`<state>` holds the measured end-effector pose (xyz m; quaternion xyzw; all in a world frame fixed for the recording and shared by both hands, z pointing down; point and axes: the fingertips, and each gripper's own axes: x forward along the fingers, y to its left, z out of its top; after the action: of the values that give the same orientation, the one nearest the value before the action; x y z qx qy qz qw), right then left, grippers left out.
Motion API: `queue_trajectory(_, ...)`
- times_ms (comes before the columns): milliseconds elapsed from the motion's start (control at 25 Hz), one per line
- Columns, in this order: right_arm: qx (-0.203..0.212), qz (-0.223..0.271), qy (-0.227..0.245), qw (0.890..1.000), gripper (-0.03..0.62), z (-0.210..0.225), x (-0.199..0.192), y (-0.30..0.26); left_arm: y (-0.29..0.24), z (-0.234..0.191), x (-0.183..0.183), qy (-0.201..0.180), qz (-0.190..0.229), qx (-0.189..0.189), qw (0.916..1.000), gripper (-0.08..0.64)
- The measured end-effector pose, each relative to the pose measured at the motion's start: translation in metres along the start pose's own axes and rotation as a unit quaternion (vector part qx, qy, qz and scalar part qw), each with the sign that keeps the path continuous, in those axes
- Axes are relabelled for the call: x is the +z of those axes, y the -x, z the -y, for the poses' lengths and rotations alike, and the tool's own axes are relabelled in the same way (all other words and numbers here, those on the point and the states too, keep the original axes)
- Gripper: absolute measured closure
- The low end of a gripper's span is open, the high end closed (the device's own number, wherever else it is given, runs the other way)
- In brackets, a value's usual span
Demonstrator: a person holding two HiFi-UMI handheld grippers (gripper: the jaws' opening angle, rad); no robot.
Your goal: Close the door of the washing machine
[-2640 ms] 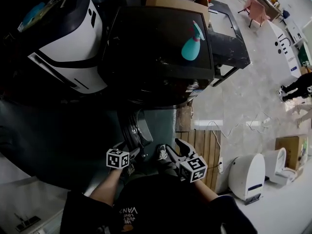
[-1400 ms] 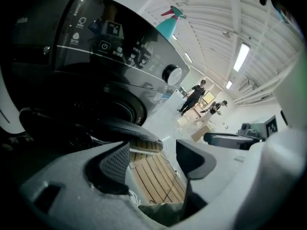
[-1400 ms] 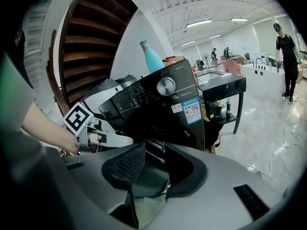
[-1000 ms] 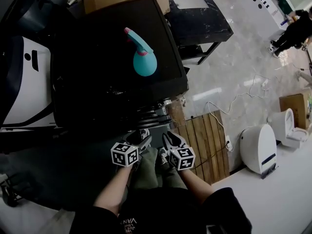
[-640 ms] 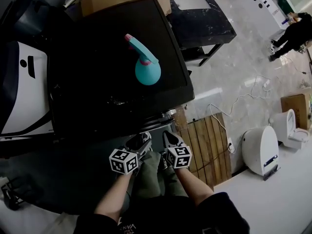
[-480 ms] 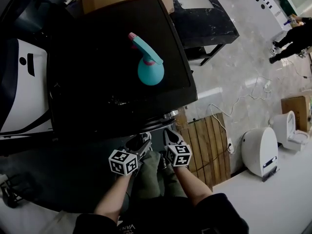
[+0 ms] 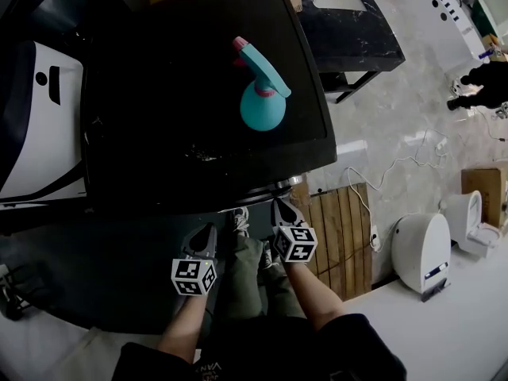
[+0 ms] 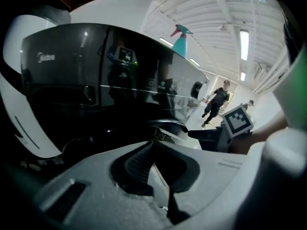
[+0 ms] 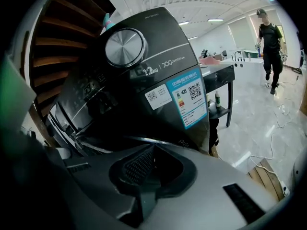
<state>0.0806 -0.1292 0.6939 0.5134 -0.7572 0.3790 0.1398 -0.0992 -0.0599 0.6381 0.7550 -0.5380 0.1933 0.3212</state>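
The black washing machine [image 7: 198, 101] fills the middle of the head view, seen from above. Its dark front [image 9: 158, 80] carries a chrome knob [image 9: 124, 48] and a blue-edged label [image 9: 189, 99]. The door's chrome rim [image 9: 139, 139] curves just above my right gripper [image 9: 153, 146], which is shut and empty; I cannot tell whether they touch. My left gripper [image 8: 153, 142] has just been closing, has nothing between its jaws, and is now shut. It hangs in front of the machine [image 8: 96, 80], left of the door rim [image 8: 168, 125]. From above, the left gripper [image 7: 206, 235] and the right gripper [image 7: 279, 207] flank the person's legs.
A teal spray bottle [image 7: 262, 94] stands on the machine's top. A white appliance [image 7: 40, 125] is at the left, and a wooden pallet [image 7: 337, 236] and a white device [image 7: 421, 252] at the right. Cables cross the floor. A black table [image 7: 349, 30] stands behind. A person [image 9: 268, 37] walks in the background.
My left gripper has drawn back to the left, away from the machine's front, and its jaws have closed. The door that stuck out earlier no longer stands out from the front.
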Motion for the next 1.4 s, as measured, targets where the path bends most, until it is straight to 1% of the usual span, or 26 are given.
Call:
queue_trajectory(80,0.003,-0.002,0.001,1.0,0.591,-0.001,0.003,-0.002,0.007,-0.016,-0.001,0.001,0.008,0.034,0.9994,0.552)
queue_trajectory(160,0.008,0.0,-0.004,1.0,0.591,-0.002,0.003,-0.002,0.012,-0.028,0.001,-0.001,0.014,0.059,0.9982,0.552)
queue_trajectory(320,0.008,0.002,-0.006,1.0,0.591,0.0,0.002,-0.003,0.011,-0.042,0.005,-0.003,0.024,0.078,0.9966,0.552)
queue_trajectory(480,0.012,-0.005,0.005,1.0,0.589,0.0,0.002,-0.004,0.005,-0.046,0.009,-0.008,0.029,0.077,0.9966,0.552)
queue_trajectory(680,0.008,0.002,-0.001,1.0,0.589,0.0,0.002,-0.006,-0.003,-0.047,0.017,-0.02,0.03,0.07,0.9969,0.552)
queue_trajectory(880,0.0,0.001,0.012,1.0,0.589,0.001,0.007,-0.012,-0.006,-0.049,0.017,-0.016,0.029,0.068,0.9972,0.552)
queue_trajectory(1280,0.008,-0.008,0.024,1.0,0.591,0.0,0.007,-0.011,-0.005,-0.044,0.015,-0.02,0.02,0.059,0.9978,0.551)
queue_trajectory(1400,0.016,-0.017,0.038,0.999,0.592,-0.002,0.011,-0.009,0.002,-0.041,0.016,-0.02,0.025,0.059,0.9977,0.551)
